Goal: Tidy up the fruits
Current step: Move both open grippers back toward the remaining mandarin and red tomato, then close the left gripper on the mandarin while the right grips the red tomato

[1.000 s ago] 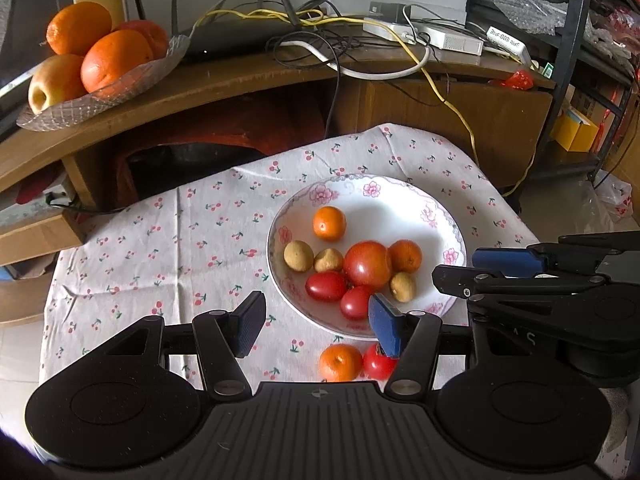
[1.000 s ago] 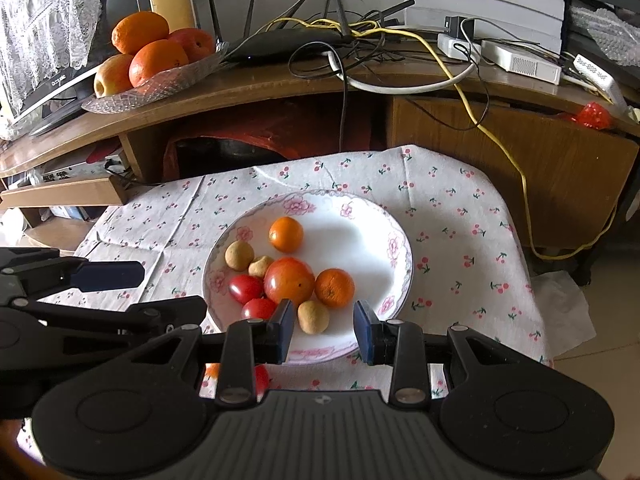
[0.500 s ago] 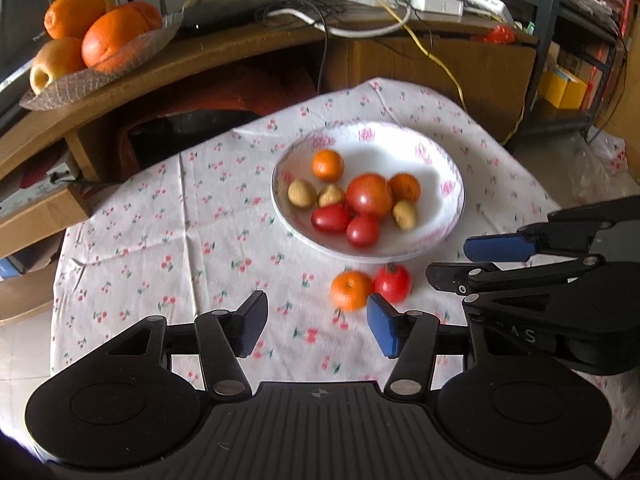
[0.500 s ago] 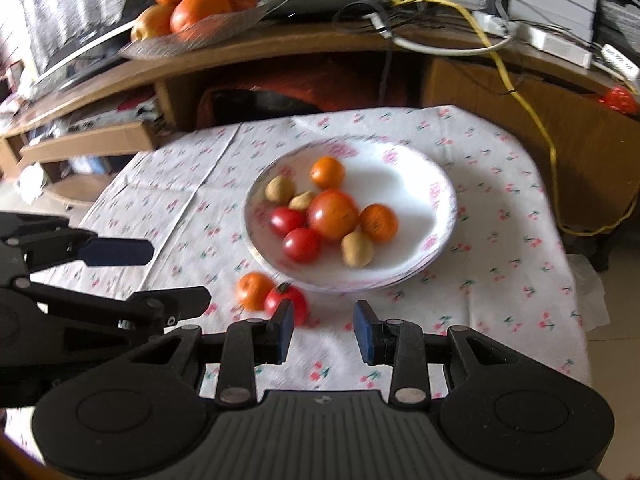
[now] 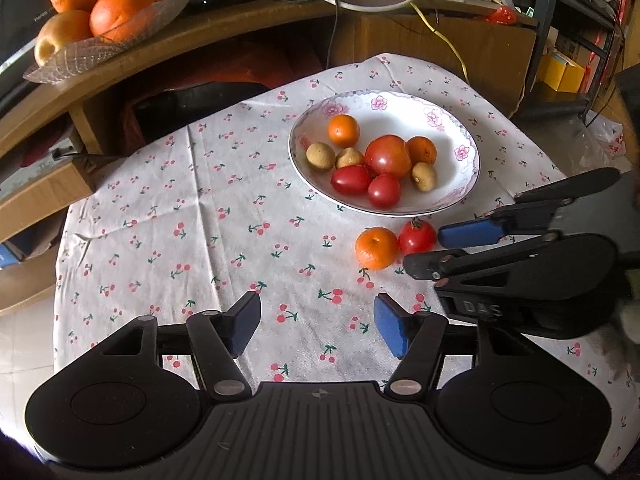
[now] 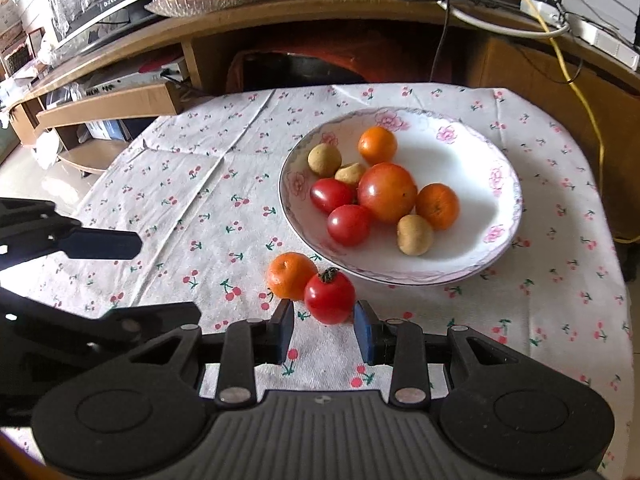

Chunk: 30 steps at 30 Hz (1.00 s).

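A white flowered plate (image 5: pixel 448 114) (image 6: pixel 480 148) on the cherry-print tablecloth holds several fruits: small oranges, red tomatoes, one big tomato (image 6: pixel 387 191) and brown longans. In front of the plate a small orange (image 5: pixel 376 248) (image 6: pixel 291 275) and a red tomato (image 5: pixel 417 236) (image 6: pixel 329 297) lie side by side on the cloth. My right gripper (image 6: pixel 323 330) is open, its fingertips just short of that tomato on either side. My left gripper (image 5: pixel 317 322) is open and empty over bare cloth, nearer than the loose fruit. The right gripper (image 5: pixel 472 248) also shows in the left wrist view.
A glass dish (image 5: pixel 100 46) of big oranges and an apple sits on the wooden shelf (image 5: pixel 240 28) behind the table, with cables and a router. A yellow cable (image 6: pixel 588 108) hangs at the right. Low shelves (image 6: pixel 104 104) stand to the left.
Both grippers have drawn back and down from the plate. The loose orange and tomato now show in full, and the right gripper has closed in on the tomato.
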Tool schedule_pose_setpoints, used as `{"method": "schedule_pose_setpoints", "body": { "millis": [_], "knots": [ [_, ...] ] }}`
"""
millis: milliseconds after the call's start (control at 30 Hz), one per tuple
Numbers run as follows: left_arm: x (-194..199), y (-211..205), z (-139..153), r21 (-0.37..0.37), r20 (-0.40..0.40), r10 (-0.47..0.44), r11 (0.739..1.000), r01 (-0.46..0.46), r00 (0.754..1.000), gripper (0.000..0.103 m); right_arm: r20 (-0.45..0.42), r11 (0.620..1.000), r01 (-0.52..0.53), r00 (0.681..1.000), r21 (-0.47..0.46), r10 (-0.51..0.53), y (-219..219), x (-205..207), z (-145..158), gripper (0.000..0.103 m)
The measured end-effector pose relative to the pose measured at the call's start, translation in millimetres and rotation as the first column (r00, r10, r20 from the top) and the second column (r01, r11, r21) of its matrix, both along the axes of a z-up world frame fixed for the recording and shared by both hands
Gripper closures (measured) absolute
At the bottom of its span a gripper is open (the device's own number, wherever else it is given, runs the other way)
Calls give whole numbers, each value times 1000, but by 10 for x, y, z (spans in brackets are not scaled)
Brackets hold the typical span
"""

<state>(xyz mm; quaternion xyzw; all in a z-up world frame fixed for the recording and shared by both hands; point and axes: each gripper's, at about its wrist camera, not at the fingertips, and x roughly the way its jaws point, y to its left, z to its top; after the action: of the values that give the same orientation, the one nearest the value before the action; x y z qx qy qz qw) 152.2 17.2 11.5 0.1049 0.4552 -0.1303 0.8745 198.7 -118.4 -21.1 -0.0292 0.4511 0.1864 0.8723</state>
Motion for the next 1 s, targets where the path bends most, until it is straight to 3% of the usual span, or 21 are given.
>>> {"method": "schedule_pose_setpoints", "body": {
  "millis": [367, 767, 833, 900, 1000],
  "knots": [
    [28, -115, -29, -7, 0, -44, 999, 44, 999, 29, -4, 999, 33, 999, 29, -33, -86, 45, 24, 73],
    [236, -443, -210, -27, -13, -79, 997, 79, 997, 32, -21, 995, 98, 995, 26, -98, -583, -155, 109, 73],
    [291, -462, -233, -48, -18, -62, 997, 61, 998, 36, -25, 995, 98, 995, 33, -98, -621, -171, 111, 73],
    [339, -485, -281, -55, -37, -54, 997, 52, 998, 47, -22, 995, 93, 995, 34, -93, -640, -182, 124, 73],
    [384, -509, -379, -49, -72, -37, 998, 34, 997, 56, -22, 995, 96, 995, 39, -95, -664, -178, 141, 73]
  ]
}}
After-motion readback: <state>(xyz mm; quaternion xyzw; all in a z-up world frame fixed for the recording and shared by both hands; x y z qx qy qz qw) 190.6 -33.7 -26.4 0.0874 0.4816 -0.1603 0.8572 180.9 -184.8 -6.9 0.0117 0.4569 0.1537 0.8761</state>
